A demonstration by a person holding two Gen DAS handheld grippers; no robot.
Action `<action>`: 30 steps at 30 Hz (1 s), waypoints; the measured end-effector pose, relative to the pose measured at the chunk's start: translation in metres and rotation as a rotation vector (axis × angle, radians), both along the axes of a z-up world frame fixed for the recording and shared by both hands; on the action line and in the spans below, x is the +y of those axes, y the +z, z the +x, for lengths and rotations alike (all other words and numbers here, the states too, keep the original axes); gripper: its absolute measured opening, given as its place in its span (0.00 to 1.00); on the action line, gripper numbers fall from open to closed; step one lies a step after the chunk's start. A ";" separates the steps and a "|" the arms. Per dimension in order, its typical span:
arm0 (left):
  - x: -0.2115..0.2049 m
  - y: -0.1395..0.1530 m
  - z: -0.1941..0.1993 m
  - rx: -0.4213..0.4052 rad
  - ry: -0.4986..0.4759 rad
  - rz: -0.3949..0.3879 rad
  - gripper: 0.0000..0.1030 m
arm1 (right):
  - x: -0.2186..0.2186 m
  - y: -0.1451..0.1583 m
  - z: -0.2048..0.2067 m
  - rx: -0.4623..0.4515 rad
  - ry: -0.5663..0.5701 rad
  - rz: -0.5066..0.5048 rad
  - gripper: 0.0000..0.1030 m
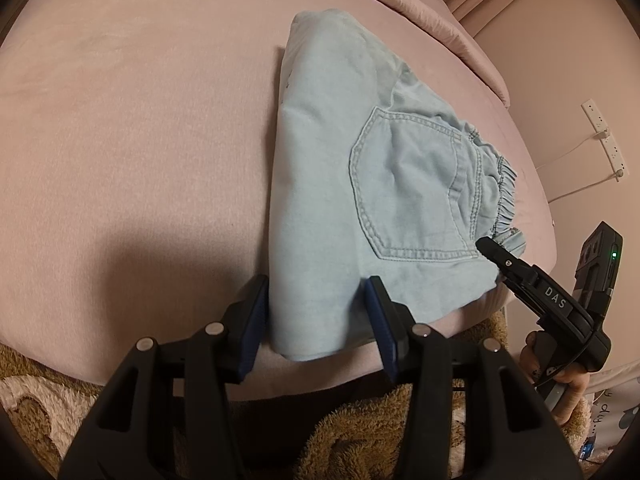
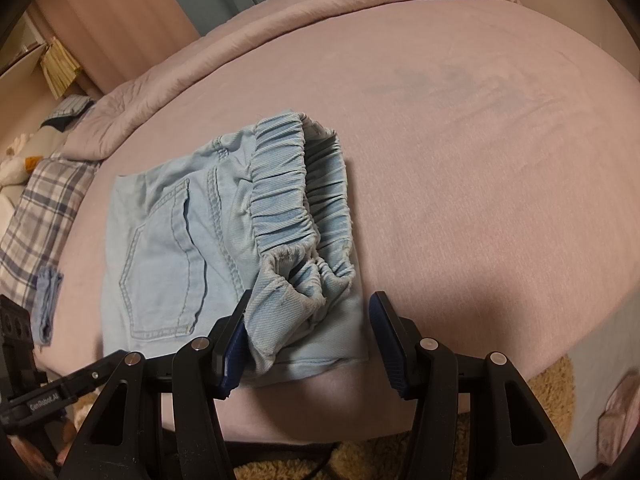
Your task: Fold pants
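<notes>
Covering almost everything in both views was the pink bed sheet (image 1: 140, 140), stretched smooth over the mattress, with a bunched pink quilt (image 2: 168, 80) along its far edge. A brown-and-white fleecy blanket (image 1: 360, 432) lay below the near edge of the bed.

The pants (image 1: 320, 184), pale blue denim, lay on the sheet near that edge, folded into a compact stack with a back pocket (image 1: 412, 188) facing up. The gathered elastic waistband (image 2: 304, 184) sat at one end, its layers gaping slightly open toward the right wrist camera.

A plaid cloth (image 2: 36, 208) showed at the left of the right wrist view, and a small roll of pale blue fabric (image 2: 46, 304) lay apart from the stack beside it.

The left gripper (image 1: 316, 320) had its fingers spread wide, straddling the near corner of the folded stack without pinching it. The right gripper (image 2: 308, 340) was likewise spread wide, its blue pads (image 2: 390, 344) on either side of the waistband end; whether the left pad touched the denim could not be told.

A white power strip (image 1: 604, 136) hung on the wall.
</notes>
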State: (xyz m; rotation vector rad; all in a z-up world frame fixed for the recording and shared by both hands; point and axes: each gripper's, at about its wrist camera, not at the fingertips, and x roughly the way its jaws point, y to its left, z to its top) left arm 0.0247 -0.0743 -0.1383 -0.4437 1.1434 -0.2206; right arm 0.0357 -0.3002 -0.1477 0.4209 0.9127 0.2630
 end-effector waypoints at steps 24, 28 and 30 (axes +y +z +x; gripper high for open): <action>0.013 0.027 0.026 0.083 -0.023 0.025 0.69 | 0.006 0.006 0.019 0.159 0.016 -0.010 0.54; 0.019 0.033 0.029 0.049 -0.010 0.044 0.77 | 0.005 0.008 0.024 0.164 0.017 -0.014 0.56; 0.021 0.034 0.030 0.028 -0.006 0.061 0.80 | 0.006 0.009 0.026 0.163 0.011 -0.023 0.58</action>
